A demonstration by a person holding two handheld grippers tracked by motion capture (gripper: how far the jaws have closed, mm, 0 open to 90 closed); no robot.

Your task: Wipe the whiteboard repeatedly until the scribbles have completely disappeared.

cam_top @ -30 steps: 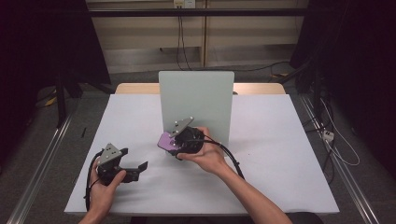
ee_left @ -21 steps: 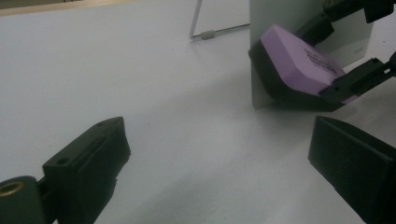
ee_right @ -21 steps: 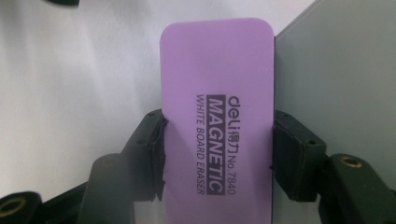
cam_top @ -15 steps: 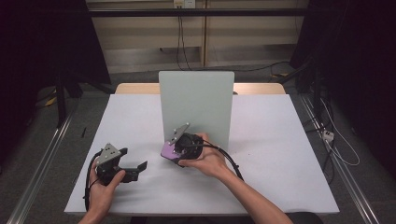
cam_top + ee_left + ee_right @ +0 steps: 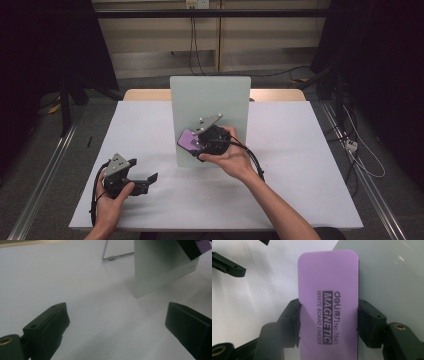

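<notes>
A small grey-white board (image 5: 210, 102) stands upright on a wire stand at the middle of the table; it shows as well in the left gripper view (image 5: 162, 267). My right gripper (image 5: 197, 142) is shut on a purple magnetic whiteboard eraser (image 5: 328, 302) and holds it against the lower left part of the board's front face; the eraser (image 5: 189, 139) shows purple there. My left gripper (image 5: 145, 182) rests near the table's front left corner, jaws wide apart with nothing between them (image 5: 117, 322).
The white table (image 5: 310, 165) carries the board's wire stand leg (image 5: 110, 258) behind it. Black cables trail from both grippers toward the front edge. Dark floor, rails and cables surround the table.
My right gripper has moved the eraser up and slightly right along the board's face. The left gripper has stayed in place.
</notes>
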